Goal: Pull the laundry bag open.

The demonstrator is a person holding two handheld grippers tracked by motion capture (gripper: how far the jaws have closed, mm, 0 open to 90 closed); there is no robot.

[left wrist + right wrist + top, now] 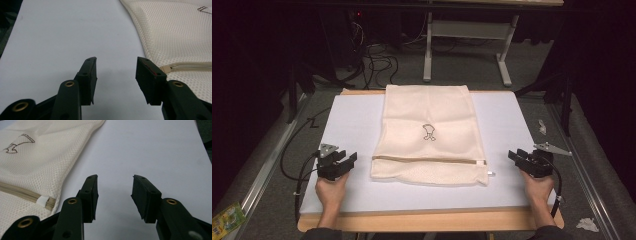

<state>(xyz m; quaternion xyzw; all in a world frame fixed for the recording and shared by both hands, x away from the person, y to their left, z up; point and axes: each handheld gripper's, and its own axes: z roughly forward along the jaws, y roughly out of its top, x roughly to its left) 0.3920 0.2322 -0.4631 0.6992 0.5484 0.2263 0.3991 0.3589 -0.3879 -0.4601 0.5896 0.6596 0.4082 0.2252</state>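
While the cream mesh laundry bag was laid flat on the middle of the white mat, a small dark outline emblem was seen at the bag's centre, with no legible writing. The left gripper was held just left of the bag's zipper and the right gripper just right of it, both with jaws spread apart and holding nothing.

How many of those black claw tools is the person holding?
2. The left gripper sits left of the mesh bag, the right gripper right of it; both open, touching nothing.
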